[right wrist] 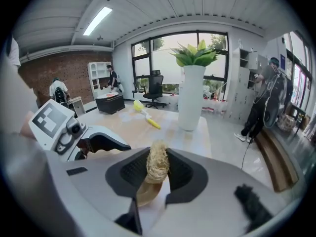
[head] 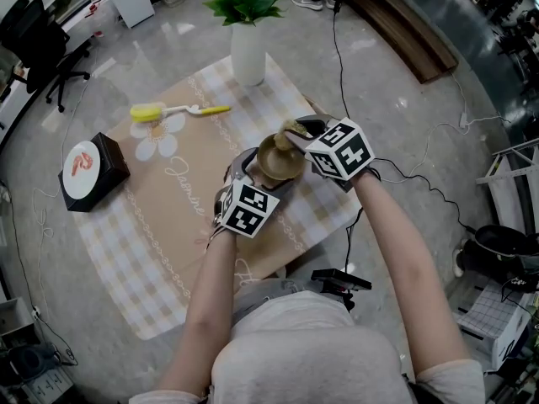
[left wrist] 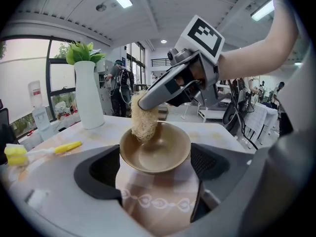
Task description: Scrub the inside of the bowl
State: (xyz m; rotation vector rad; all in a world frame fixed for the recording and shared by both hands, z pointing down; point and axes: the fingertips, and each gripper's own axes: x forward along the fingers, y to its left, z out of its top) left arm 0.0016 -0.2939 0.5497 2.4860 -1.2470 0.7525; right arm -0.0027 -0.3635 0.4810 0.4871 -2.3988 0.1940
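A small tan bowl [left wrist: 155, 151] [head: 280, 158] is held above the checked cloth, with my left gripper [left wrist: 155, 169] [head: 244, 168] shut on its sides. My right gripper [right wrist: 157, 168] [head: 296, 133] is shut on a pale fibrous scrubber [right wrist: 157, 165]. The scrubber [left wrist: 143, 118] hangs over the bowl's far left rim and dips inside against the wall. In the right gripper view the bowl [right wrist: 148, 191] shows just below the scrubber.
A white vase with a green plant [head: 248, 45] stands at the cloth's far edge. A yellow dish brush [head: 168, 112] lies on the cloth at the left. A black box with a white lid [head: 91, 171] sits at the cloth's left edge. Cables run over the floor at the right.
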